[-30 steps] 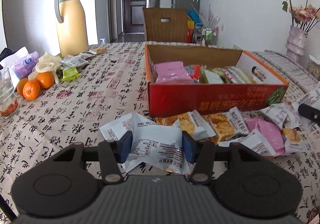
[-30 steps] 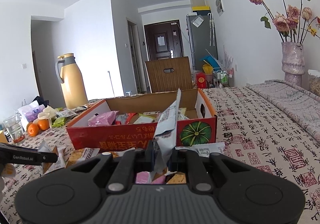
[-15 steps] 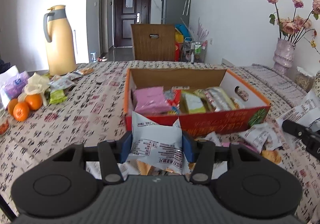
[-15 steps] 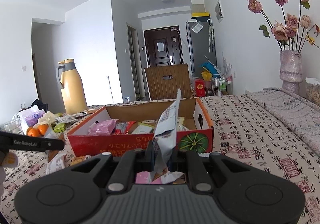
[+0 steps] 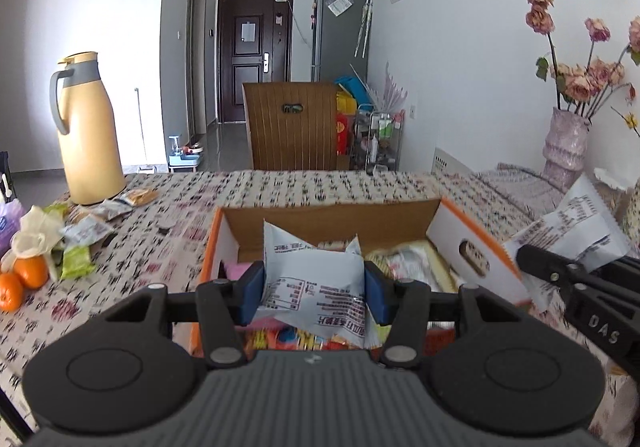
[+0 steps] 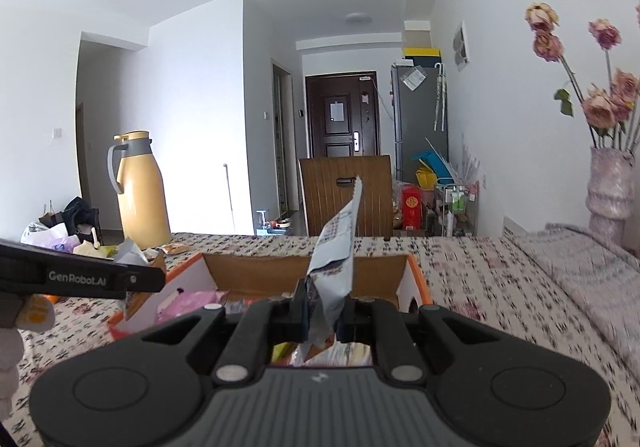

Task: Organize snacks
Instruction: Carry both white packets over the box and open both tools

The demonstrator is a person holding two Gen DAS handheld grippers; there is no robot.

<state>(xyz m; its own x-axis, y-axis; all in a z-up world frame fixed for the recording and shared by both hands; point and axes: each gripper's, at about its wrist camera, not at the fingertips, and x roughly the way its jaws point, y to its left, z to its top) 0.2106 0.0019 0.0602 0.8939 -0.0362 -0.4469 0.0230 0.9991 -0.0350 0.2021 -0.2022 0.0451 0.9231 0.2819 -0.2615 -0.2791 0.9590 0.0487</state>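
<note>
In the lower centre of the left wrist view, the left gripper (image 5: 314,293) is clenched on a pale grey, puffy foil snack packet (image 5: 314,279), its blue pads (image 5: 252,293) pressing the packet's two sides. The packet hangs over the near part of the open orange-and-white cardboard box (image 5: 474,243), which fills the middle of that frame and already holds pink and mixed wrappers.

In the right wrist view, the right gripper (image 6: 322,317) grasps a second pale foil packet with blue print (image 6: 334,259) by its lower end, so the packet stands on edge and rises to the frame's centre, above the same box (image 6: 416,275).

Both packets seem to be over the box and ready to drop. The risks, as I judge them: the upright packet is pinched only at its base and could tip past the right wall once let go; the puffy one could slip or burst if squeezed harder; and the two grippers sit close, the left one's finger crossing the left edge of the right wrist view, so lowering both at once could make them knock.

Room is tight between the box walls but open above. The patterned tablecloth (image 6: 500,279) at right is bare; the yellow thermos jug (image 5: 86,131), oranges (image 5: 30,271) and loose wrappers (image 5: 86,231) crowd the left.
</note>
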